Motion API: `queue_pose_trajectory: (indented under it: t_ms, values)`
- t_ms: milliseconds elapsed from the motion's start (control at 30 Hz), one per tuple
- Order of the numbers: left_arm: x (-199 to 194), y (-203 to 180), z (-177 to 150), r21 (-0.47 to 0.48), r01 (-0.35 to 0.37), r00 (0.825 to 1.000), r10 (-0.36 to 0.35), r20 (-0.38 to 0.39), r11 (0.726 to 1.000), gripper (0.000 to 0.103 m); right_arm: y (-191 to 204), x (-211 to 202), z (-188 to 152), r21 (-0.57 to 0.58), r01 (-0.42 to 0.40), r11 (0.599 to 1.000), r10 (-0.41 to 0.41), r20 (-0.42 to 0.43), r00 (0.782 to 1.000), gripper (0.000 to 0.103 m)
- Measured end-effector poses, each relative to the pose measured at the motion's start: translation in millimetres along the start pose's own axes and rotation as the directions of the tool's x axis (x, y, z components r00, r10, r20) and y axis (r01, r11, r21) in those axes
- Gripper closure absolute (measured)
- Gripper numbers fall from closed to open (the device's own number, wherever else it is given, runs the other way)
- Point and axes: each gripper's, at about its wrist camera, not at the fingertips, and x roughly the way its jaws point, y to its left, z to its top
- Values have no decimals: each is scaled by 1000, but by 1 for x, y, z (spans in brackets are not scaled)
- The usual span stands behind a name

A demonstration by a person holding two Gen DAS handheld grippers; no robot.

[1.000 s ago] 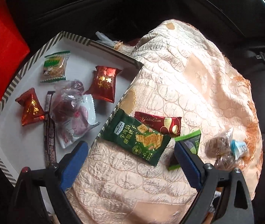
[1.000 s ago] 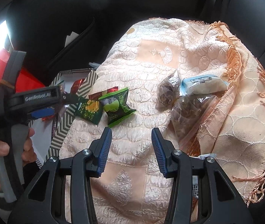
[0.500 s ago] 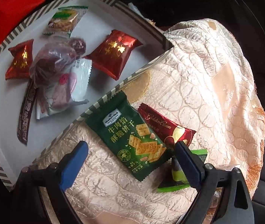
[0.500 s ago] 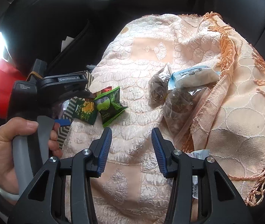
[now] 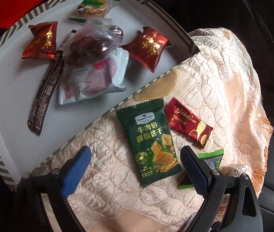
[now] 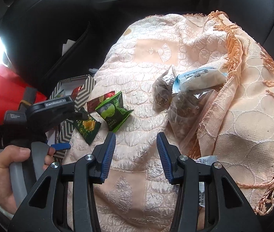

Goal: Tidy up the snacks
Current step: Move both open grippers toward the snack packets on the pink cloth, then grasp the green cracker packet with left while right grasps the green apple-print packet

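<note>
A dark green cracker packet (image 5: 152, 141) lies on the peach cloth (image 5: 204, 73), between the spread fingers of my left gripper (image 5: 137, 154), which is open and close above it. A dark red bar (image 5: 189, 122) and a light green packet (image 5: 212, 158) lie beside it. The striped white tray (image 5: 11, 100) at the left holds two red candies (image 5: 148, 48), a clear bag of dried fruit (image 5: 92, 44), a white packet, a cookie and a brown stick. In the right wrist view my right gripper (image 6: 136, 145) hangs open over bare cloth, nothing between its pads. The cracker packet (image 6: 87, 126) and light green packet (image 6: 112, 113) lie to its left.
Two clear bags of dark snacks (image 6: 187, 106) and a white-blue packet (image 6: 200, 79) lie at the fringed fold of the cloth on the right. A red bag (image 6: 3, 89) sits behind the tray. Black car seats surround everything. A hand (image 6: 9, 166) grips the left tool.
My left gripper has dropped closer to the cloth and rolled, so the green cracker packet now sits large between its fingers. The right gripper has stayed put.
</note>
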Motion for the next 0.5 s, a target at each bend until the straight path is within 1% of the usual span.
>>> queue_pose_trajectory:
  t_ms: [100, 167, 200, 267, 300, 333, 367, 400, 433, 500]
  values:
    - [4, -14, 0, 14, -8, 1000, 8, -5, 1000, 8, 7, 4, 0, -33, -6, 999, 6, -13, 1000, 59]
    - [9, -20, 3, 9, -15, 1000, 15, -9, 1000, 8, 13, 9, 2, -74, 7, 997, -9, -25, 1000, 59]
    - [12, -22, 3, 11, -25, 1000, 25, -9, 1000, 8, 16, 10, 3, -94, 18, 995, -21, -28, 999, 59]
    - [20, -37, 6, 20, -51, 999, 51, -6, 998, 9, 19, 10, 6, -109, 19, 994, -22, -26, 999, 59]
    - [20, -41, 5, 32, -58, 998, 58, 7, 998, 11, 19, 9, 7, -104, 14, 994, -16, -24, 1000, 59]
    - [19, -44, 4, 45, -59, 998, 58, 23, 997, 16, 18, 8, 8, -99, 9, 995, -11, -21, 1000, 59]
    - [19, -49, 4, 62, -68, 997, 66, 38, 996, 28, 17, 7, 9, -92, 8, 996, -10, -16, 1000, 59]
    - [17, -52, 4, 83, -73, 996, 69, 54, 994, 44, 15, 6, 9, -86, 10, 996, -11, -12, 1000, 59]
    - [15, -55, 4, 102, -67, 996, 61, 63, 992, 48, 14, 6, 9, -79, 11, 997, -12, -12, 1000, 59]
    - [13, -57, 3, 128, -46, 998, 39, 57, 991, 52, 11, 9, 10, -69, -4, 998, 2, -32, 999, 59]
